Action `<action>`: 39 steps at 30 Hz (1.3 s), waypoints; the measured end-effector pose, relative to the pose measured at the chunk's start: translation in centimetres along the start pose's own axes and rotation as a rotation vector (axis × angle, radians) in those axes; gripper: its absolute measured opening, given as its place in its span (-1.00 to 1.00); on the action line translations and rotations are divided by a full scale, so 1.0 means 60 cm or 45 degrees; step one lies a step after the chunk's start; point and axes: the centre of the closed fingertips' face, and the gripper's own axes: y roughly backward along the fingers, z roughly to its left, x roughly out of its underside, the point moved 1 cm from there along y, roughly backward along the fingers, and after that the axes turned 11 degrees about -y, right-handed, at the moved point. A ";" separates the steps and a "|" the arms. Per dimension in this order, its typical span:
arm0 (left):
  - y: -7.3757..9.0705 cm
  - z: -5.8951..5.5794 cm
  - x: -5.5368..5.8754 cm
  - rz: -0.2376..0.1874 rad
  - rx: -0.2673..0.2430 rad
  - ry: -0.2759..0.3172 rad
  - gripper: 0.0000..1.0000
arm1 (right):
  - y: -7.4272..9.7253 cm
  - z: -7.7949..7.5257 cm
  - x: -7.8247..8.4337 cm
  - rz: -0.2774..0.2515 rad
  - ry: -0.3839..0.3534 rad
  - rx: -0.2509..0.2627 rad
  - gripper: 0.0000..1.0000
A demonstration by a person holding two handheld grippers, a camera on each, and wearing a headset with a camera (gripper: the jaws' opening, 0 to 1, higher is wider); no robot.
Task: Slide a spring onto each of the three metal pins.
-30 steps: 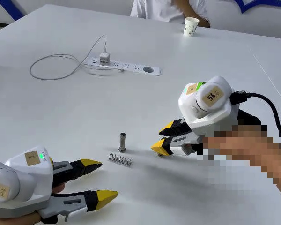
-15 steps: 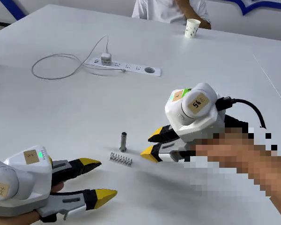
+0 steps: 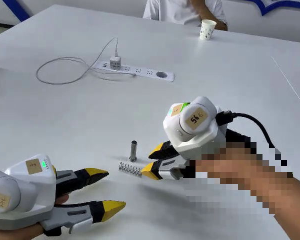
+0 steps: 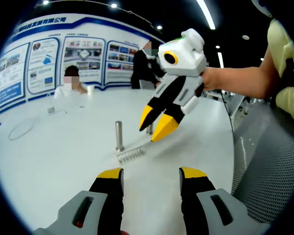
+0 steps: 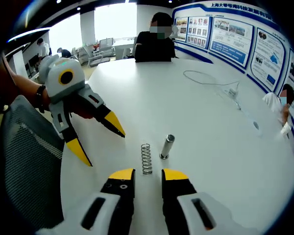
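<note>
Spring (image 3: 130, 169) lies on its side on the white tabletop (image 3: 50, 120), between the two grippers and touched by neither.

At the lower left of the head view, a hand holds the left gripper (image 3: 110, 189) low over the tabletop. Its yellow-tipped jaws are spread wide apart with nothing between them, and they point right toward the spring. In the left gripper view the spring rests well ahead of those tips, roughly in line with the left jaw.

Just beyond the spring stands the metal pin (image 3: 133, 150), upright and bare along its shaft. In the right gripper view a narrow strip of tabletop shows between the pin's foot and the spring, so the two are just beside each other but apart.

To the right of the spring, the right gripper (image 3: 154, 160) points left at it. Its jaws are a little apart and hold nothing. The lower yellow tip is just beside the spring's right end. In the right gripper view the spring lies lengthwise straight ahead of the gap between the jaws, its near end just in front of the tips. A black cord (image 3: 255, 127) runs from the rear of this gripper.

Farther back on the tabletop, a white cable (image 3: 60, 62) loops round to a power strip (image 3: 140, 72). A paper cup (image 3: 206, 29) stands near the far edge, where a person (image 3: 180, 10) sits.
</note>
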 end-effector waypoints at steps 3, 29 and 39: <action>0.001 0.001 -0.001 0.001 -0.003 -0.001 -0.07 | -0.009 0.002 0.004 0.016 0.015 0.004 -0.56; 0.007 0.003 0.003 0.018 -0.014 0.005 -0.07 | -0.050 -0.003 0.026 0.043 -0.004 -0.002 -0.70; 0.008 0.003 0.005 0.019 -0.012 0.007 -0.07 | -0.053 -0.006 0.030 0.046 -0.015 0.001 -0.75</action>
